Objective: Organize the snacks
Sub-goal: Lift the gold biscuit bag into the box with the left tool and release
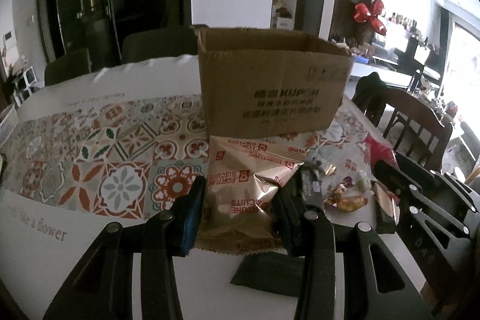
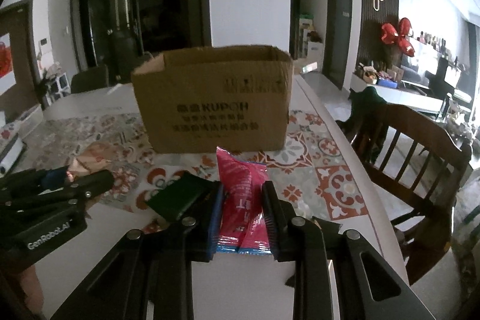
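An open cardboard box [image 1: 270, 86] stands on the patterned tablecloth; it also shows in the right wrist view [image 2: 213, 104]. My left gripper [image 1: 240, 197] is shut on a gold Fortune Biscuits packet [image 1: 243, 185] in front of the box. My right gripper [image 2: 243, 203] is shut on a pink snack packet [image 2: 243, 191]. The right gripper's body shows at the right of the left wrist view [image 1: 426, 200]; the left one shows at the left of the right wrist view [image 2: 54, 194].
Small wrapped candies [image 1: 345, 194] lie between the grippers. A dark green packet [image 2: 177, 197] lies left of the pink packet. A wooden chair [image 2: 414, 170] stands at the table's right edge. The patterned tablecloth [image 1: 105, 158] stretches to the left.
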`<state>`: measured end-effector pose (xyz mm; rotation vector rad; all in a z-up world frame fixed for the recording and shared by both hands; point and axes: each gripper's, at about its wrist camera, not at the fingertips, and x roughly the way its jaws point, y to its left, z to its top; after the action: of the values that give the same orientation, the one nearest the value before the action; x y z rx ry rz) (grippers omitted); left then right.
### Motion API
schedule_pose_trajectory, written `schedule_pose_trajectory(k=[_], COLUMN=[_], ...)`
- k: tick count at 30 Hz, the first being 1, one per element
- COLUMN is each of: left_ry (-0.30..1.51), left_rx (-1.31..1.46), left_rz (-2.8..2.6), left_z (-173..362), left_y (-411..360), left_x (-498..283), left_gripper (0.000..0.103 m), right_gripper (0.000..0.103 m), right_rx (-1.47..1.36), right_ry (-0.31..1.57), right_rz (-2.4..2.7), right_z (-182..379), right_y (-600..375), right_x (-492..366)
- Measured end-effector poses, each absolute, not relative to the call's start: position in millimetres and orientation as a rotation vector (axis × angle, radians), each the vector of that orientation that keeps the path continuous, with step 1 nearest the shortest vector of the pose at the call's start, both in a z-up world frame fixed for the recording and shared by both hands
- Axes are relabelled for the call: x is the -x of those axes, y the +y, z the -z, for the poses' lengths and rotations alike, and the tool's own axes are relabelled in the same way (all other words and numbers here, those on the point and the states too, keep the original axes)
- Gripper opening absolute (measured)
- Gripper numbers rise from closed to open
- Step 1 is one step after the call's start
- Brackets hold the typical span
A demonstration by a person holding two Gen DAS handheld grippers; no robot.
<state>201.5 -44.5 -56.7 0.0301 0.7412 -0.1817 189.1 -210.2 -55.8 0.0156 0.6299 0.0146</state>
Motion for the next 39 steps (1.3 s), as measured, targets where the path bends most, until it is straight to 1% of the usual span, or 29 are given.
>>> schedule_pose_trajectory(k=[7, 18, 20, 21, 26, 27, 28, 29, 30, 31, 32, 33, 34, 35, 36, 39], left_ry=[0.702, 0.681, 0.677, 0.680, 0.670, 0.669, 0.664, 0.655, 0.647, 0.640, 0.634, 0.632, 0.632, 0.632, 0.636, 0.651], left_rx=[-0.029, -0.025, -0.024, -0.024, -0.032, -0.038, -0.040, -0.044, -0.050, -0.052, -0.050, -0.046, -0.043, -0.039, -0.038, -0.036], left_rz=[0.205, 0.268, 0.276, 0.279, 0.298, 0.300, 0.303, 0.305, 0.297, 0.295, 0.295, 0.290, 0.288, 0.288, 0.284, 0.281], left_z=[38, 14, 10, 8, 1, 0, -2, -5, -7, -11, -14, -17, -20, -24, -26, -31], left_y=[-46, -51, -53, -53, -57, -59, -60, -62, -63, -63, -64, -64, -65, -66, -66, -68], left_x=[-198, -229, -238, -241, -256, -260, -263, -268, -273, -278, -283, -289, -294, -302, -310, -331], left_gripper=[0.043, 0.043, 0.043, 0.043, 0.043, 0.043, 0.043, 0.043, 0.043, 0.043, 0.043, 0.043, 0.043, 0.043, 0.043, 0.043], right_gripper=[0.027, 0.027, 0.022, 0.014, 0.014, 0.017, 0.027, 0.034, 0.047, 0.049, 0.049, 0.054, 0.066, 0.073, 0.082, 0.084], right_rx=[-0.015, -0.033, -0.042, -0.048, -0.104, -0.125, -0.137, -0.148, -0.157, -0.159, -0.156, -0.152, -0.144, -0.134, -0.128, -0.102], right_ry=[0.584, 0.534, 0.518, 0.517, 0.537, 0.549, 0.564, 0.590, 0.610, 0.617, 0.617, 0.619, 0.625, 0.639, 0.649, 0.681], right_rz=[-0.039, -0.091, -0.103, -0.111, -0.121, -0.125, -0.132, -0.140, -0.144, -0.149, -0.143, -0.139, -0.139, -0.134, -0.130, -0.087], right_z=[38, 14, 10, 8, 5, 5, 5, 6, 5, 4, 2, 0, -2, -5, -6, -10], right_y=[-206, -203, -204, -204, -213, -216, -218, -220, -222, -224, -226, -226, -226, -227, -227, -230], right_x=[-179, -190, -197, -202, -218, -221, -225, -231, -238, -243, -249, -253, -259, -268, -274, -295])
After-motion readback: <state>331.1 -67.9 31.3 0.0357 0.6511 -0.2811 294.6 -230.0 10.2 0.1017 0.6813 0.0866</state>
